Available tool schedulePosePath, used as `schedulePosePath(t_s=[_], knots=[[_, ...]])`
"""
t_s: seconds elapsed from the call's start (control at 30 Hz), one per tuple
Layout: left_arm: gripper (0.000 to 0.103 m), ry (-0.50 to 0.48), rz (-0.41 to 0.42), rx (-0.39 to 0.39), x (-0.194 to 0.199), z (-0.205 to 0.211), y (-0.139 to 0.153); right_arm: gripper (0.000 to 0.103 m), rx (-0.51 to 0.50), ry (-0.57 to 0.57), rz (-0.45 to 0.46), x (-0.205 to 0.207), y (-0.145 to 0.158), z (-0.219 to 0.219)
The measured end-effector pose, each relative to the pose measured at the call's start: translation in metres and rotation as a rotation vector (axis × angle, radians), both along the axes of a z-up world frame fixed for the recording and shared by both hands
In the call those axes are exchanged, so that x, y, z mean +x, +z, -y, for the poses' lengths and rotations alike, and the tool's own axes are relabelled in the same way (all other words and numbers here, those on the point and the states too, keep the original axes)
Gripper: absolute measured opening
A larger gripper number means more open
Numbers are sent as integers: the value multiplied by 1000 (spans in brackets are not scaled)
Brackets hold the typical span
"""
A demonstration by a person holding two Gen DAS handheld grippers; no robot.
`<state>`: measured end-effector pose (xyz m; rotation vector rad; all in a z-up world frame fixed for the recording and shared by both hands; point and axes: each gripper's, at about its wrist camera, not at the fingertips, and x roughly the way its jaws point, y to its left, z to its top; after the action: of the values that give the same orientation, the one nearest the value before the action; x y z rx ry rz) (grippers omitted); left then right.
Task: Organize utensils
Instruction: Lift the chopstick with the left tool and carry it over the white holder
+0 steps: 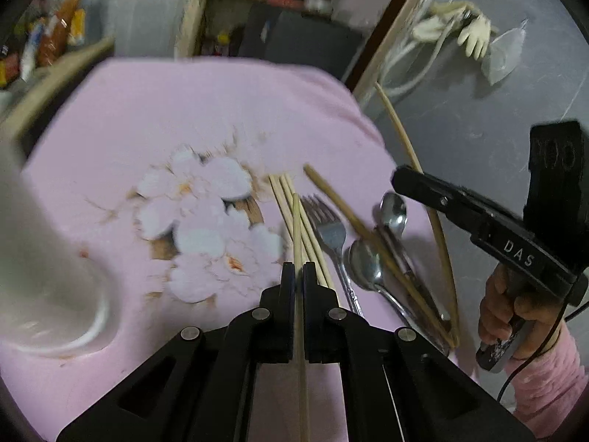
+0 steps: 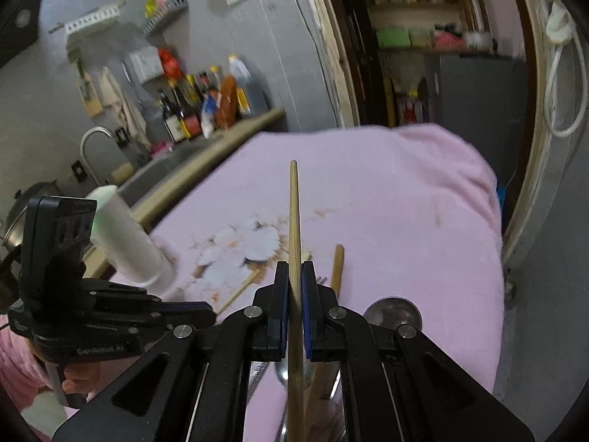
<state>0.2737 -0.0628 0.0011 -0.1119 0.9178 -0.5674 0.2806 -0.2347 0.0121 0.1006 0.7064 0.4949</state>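
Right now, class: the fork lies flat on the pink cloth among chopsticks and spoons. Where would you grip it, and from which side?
Grip the fork at its narrow neck just below the tines, coming from above with fingers astride it. It lies flat; chopsticks crowd its left and a spoon its right, so a side approach is blocked.

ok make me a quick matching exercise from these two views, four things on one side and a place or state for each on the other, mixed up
Things:
1. left gripper
2. fork
3. white cup
4. rubber gloves

Places or states:
A. hanging on the grey wall
B. lying on the pink cloth between chopsticks and spoons
C. shut on a chopstick
D. standing upright at the cloth's left edge

Pairs: 1-C, 2-B, 3-D, 4-A
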Motion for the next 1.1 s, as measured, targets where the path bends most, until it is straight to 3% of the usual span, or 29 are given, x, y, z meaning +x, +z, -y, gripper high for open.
schedulePosePath(t_s=[0.17, 0.4, 0.5, 0.77, 0.97, 1.1], knots=[[2, 93, 220, -56, -41, -23, 31, 4, 5, -37, 205, -38, 25, -12], [2, 252, 582, -54, -82, -47, 80, 4, -22, -107, 552, -84, 72, -55], [2, 302, 681, -75, -89, -66, 105, 4, -3, -123, 676, -94, 93, -79], [2, 510, 844, -133, -83, -165, 153, 4, 236, -36, 779, -74, 138, -144], [2, 692, 852, -176, -49, -244, 143, 4, 371, -21, 817, -37, 147, -190], [2, 749, 827, -198, -36, -266, 121, 4, 353, -68, 827, -22, 139, -209]])
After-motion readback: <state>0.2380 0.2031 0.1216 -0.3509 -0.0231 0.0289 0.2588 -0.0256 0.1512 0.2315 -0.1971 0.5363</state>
